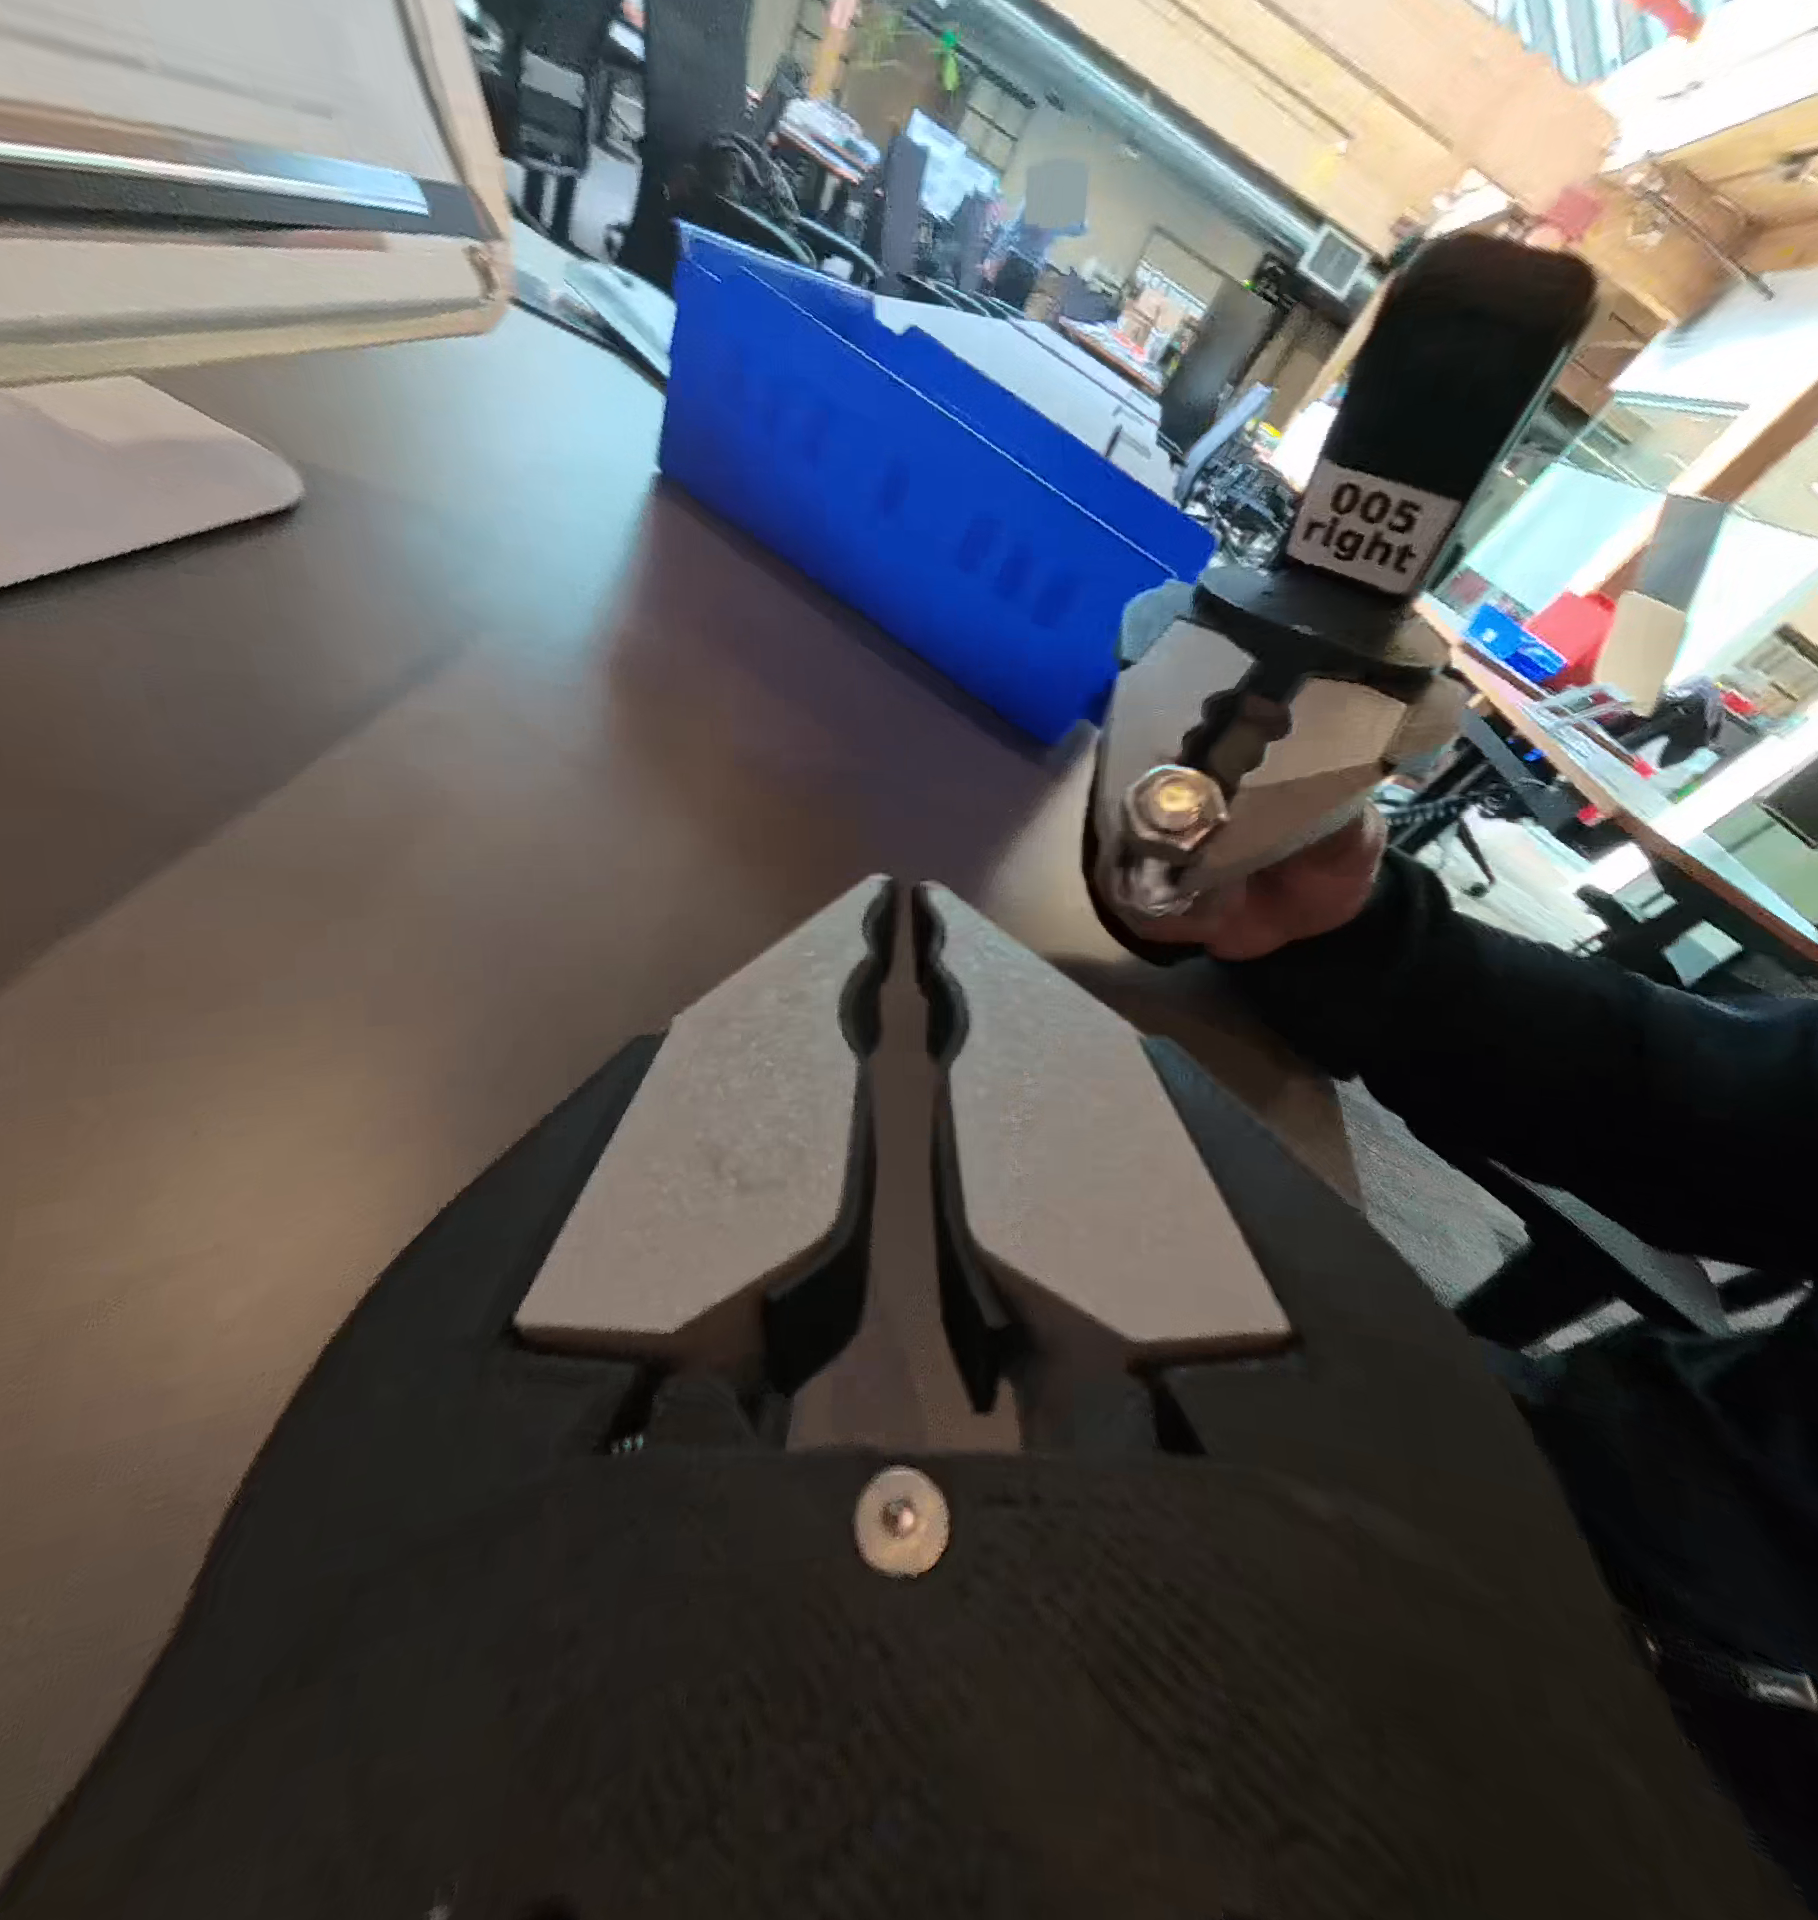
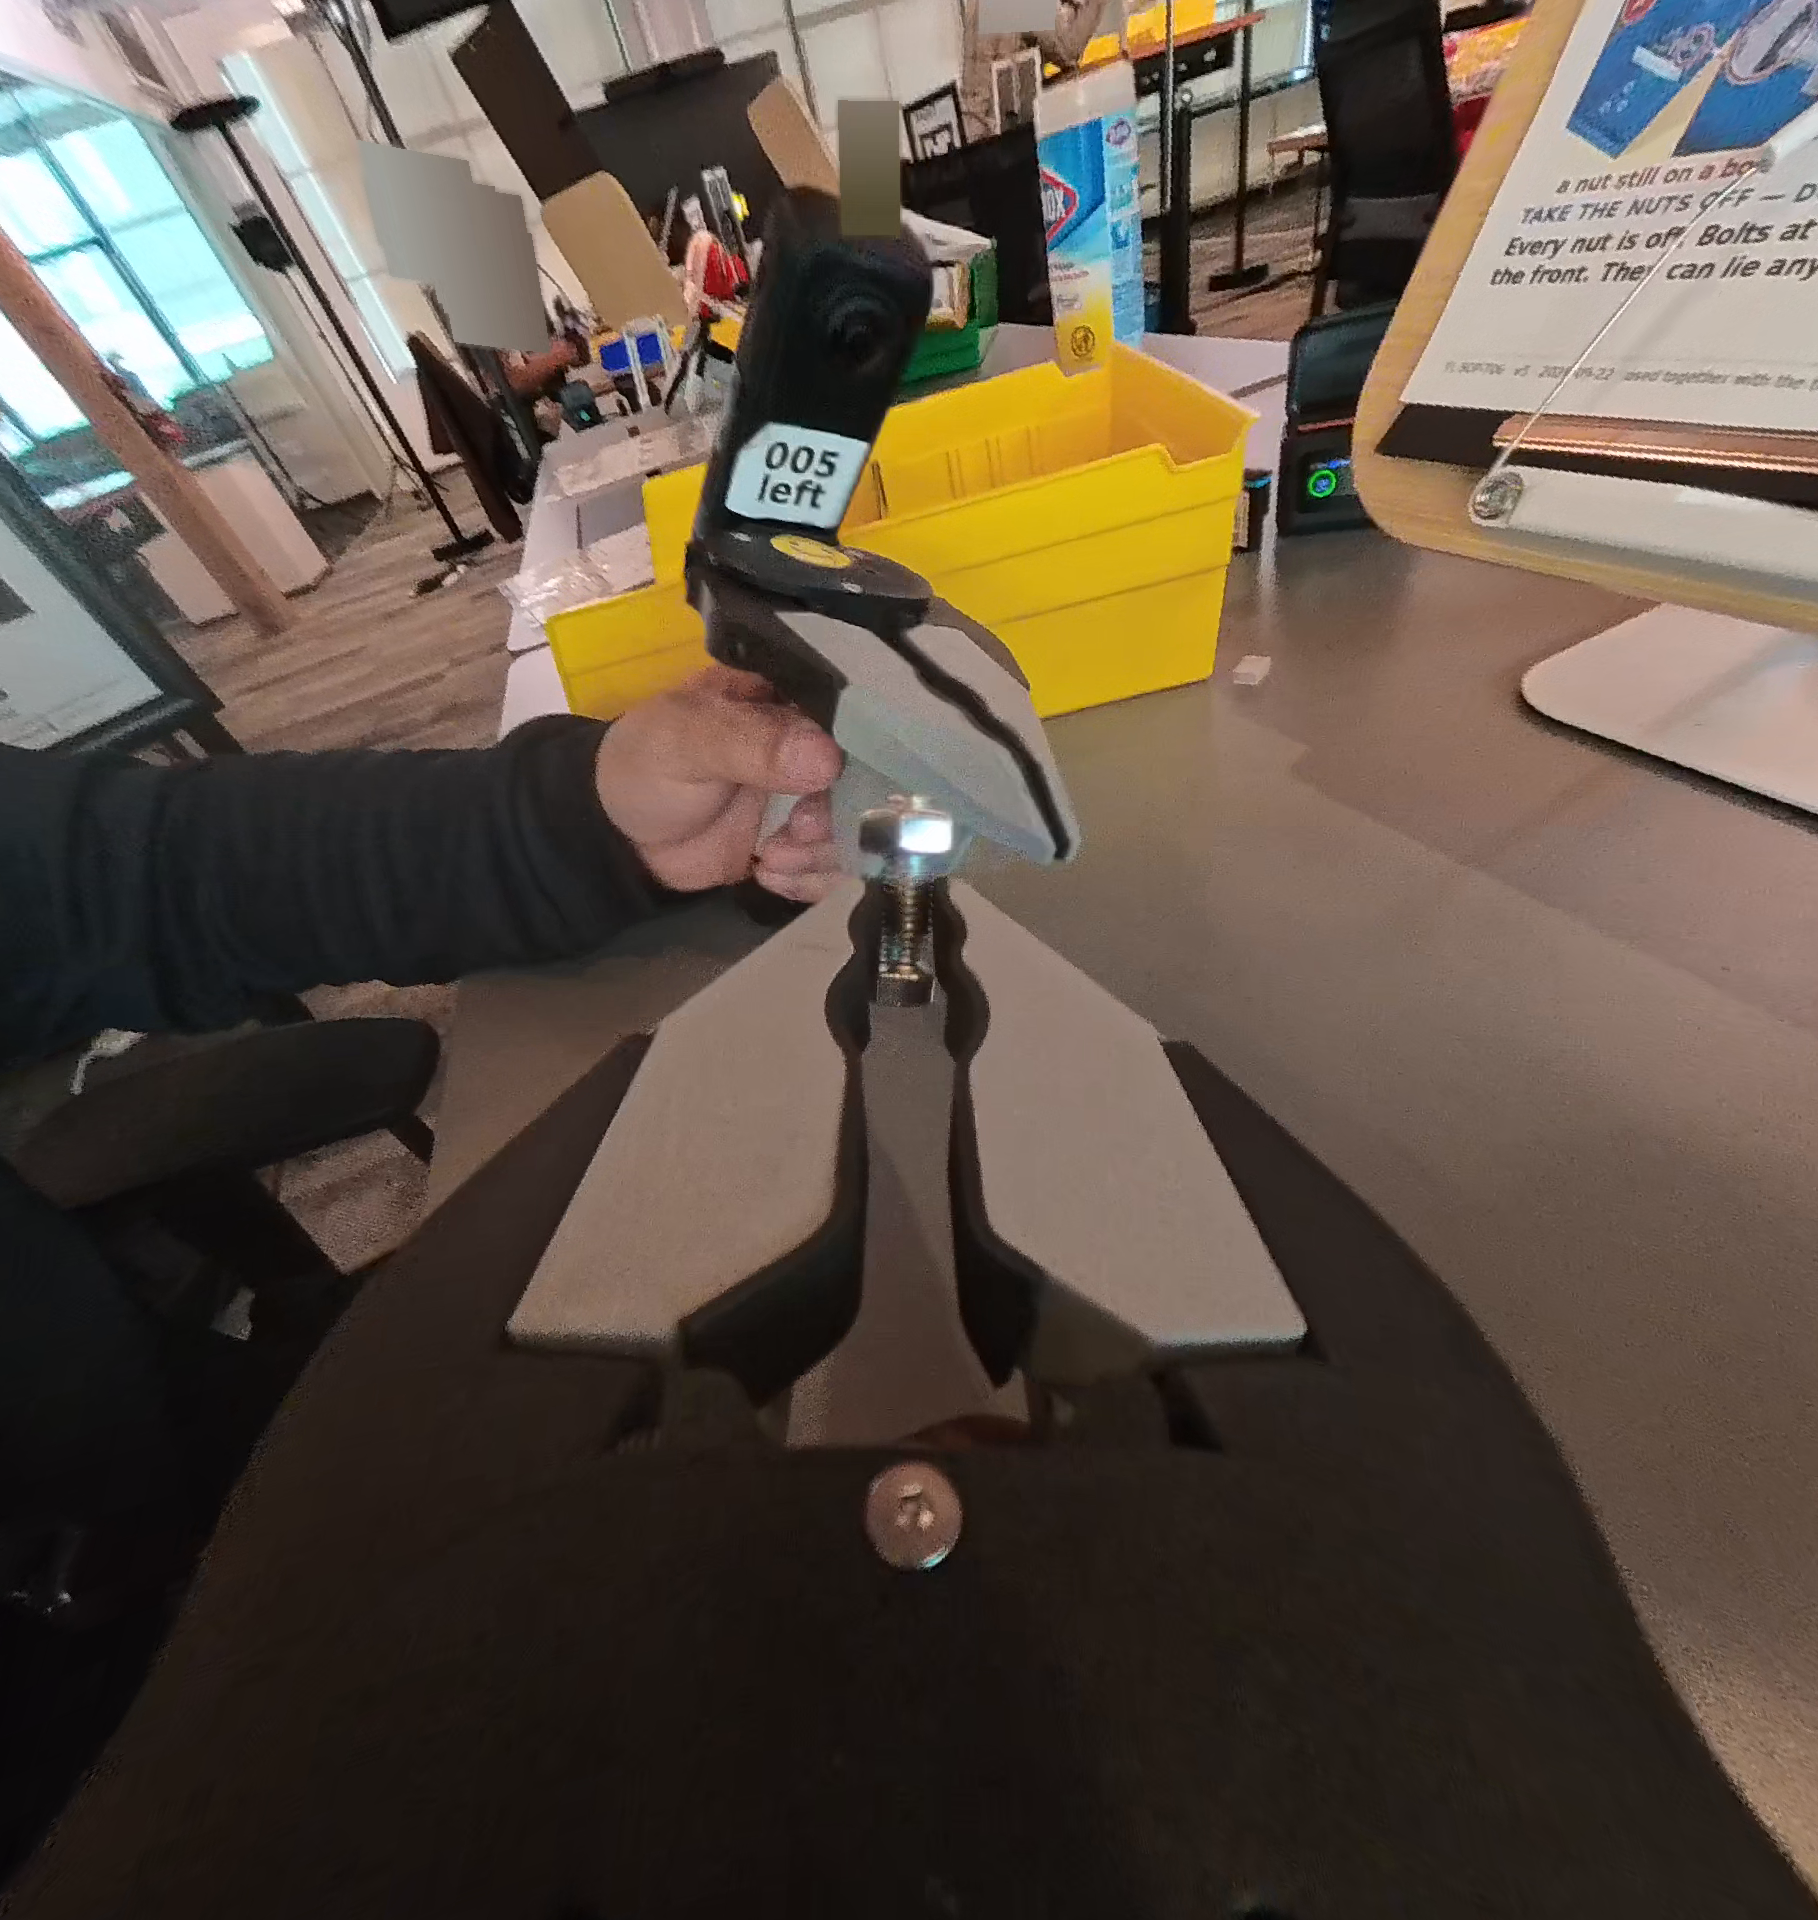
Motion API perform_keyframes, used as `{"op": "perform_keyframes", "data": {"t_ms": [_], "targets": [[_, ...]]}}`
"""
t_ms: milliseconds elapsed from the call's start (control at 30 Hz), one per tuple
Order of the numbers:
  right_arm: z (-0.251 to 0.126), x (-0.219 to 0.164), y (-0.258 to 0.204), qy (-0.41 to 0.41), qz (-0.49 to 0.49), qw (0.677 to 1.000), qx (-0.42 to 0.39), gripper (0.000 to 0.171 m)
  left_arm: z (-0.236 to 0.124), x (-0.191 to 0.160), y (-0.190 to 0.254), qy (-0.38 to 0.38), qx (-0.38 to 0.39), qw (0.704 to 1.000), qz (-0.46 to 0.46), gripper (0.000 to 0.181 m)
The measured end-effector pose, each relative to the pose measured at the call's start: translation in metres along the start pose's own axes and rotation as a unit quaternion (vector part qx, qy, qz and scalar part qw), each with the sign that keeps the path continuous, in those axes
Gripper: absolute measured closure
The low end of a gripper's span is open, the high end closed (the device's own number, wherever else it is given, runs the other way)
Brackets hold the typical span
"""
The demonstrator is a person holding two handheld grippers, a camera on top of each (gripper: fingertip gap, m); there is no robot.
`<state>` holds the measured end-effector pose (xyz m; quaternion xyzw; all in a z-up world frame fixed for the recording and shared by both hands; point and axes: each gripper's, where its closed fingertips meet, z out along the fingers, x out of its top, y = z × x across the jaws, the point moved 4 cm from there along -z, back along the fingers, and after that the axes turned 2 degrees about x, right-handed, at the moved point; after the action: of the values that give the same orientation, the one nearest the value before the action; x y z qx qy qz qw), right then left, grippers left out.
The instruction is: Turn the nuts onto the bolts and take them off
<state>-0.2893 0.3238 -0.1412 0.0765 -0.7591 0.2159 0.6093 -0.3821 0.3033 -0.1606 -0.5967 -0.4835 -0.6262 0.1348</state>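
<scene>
My right gripper (image 2: 905, 935) is shut on a silver bolt (image 2: 903, 930), gripping it near its head, with the threaded end pointing away from me. A silver nut (image 2: 906, 837) sits on the far end of the bolt. My left gripper (image 1: 905, 896) is shut and empty, held above the table. In the right wrist view the left gripper (image 2: 1052, 836) hangs just behind and to the right of the nut, apart from it. In the left wrist view the right gripper (image 1: 1159, 862) is to the right, with the bolt and nut (image 1: 1173, 808) in it.
A blue bin (image 1: 915, 520) stands on the dark table (image 1: 417, 831) beyond my left gripper. A yellow bin (image 2: 1040, 561) stands at the table's far edge. A white stand (image 2: 1694, 675) holding an instruction sheet is at the right. A person's dark sleeve (image 2: 313, 862) crosses from the left. The grippers' ends are close to 5 centimetres from one another.
</scene>
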Motion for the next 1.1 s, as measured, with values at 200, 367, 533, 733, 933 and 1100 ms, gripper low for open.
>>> {"op": "perform_keyframes", "data": {"t_ms": [200, 367, 533, 733, 933, 1100], "targets": [[-0.006, 0.002, 0.006, 0.012, 0.005, 1.000, -0.020, 0.166, 0.002, -0.002, 0.005, -0.009, -0.005, 1.000, 0.011, 0.165], [-0.021, 0.021, -0.002, 0.033, -0.013, 0.998, -0.049, 0.165, 0.004, -0.005, 0.008, -0.023, 0.001, 0.999, 0.029, 0.164], [-0.104, 0.097, -0.001, 0.086, -0.103, 0.968, -0.214, 0.166, 0.004, -0.003, 0.008, -0.017, -0.001, 1.000, 0.024, 0.164], [-0.202, 0.055, 0.100, -0.085, 0.025, 0.903, -0.422, 0.165, 0.007, -0.007, 0.009, -0.034, 0.008, 0.999, 0.036, 0.164], [-0.283, -0.002, 0.148, -0.167, 0.082, 0.800, -0.570, 0.165, 0.006, -0.007, 0.006, -0.033, 0.013, 0.999, 0.029, 0.164], [-0.279, -0.047, 0.158, -0.212, 0.185, 0.816, -0.505, 0.165, 0.007, -0.008, 0.006, -0.036, 0.017, 0.999, 0.029, 0.164]]}}
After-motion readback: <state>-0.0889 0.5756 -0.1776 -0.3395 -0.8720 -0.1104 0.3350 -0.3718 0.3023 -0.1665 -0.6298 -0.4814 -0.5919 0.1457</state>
